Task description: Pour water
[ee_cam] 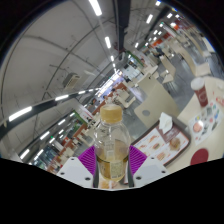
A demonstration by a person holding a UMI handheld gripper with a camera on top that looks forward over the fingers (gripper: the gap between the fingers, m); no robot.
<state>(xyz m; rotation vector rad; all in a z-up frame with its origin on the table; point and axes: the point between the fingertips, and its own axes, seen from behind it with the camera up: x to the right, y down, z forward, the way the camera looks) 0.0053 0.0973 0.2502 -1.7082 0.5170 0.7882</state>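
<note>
Hall: strip-lit ceiling (70,60), view tilted
Gripper (110,160): pinching bottle (110,140)
Advice: tip slowly, grip firm

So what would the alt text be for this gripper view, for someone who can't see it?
A clear plastic bottle holding yellowish liquid is clamped upright between the two purple-padded fingers of a handheld gripper. Behind it stretches a large hall with long ceiling lights and, to the right beyond the bottle, a table with a few items too small to identify.
</note>
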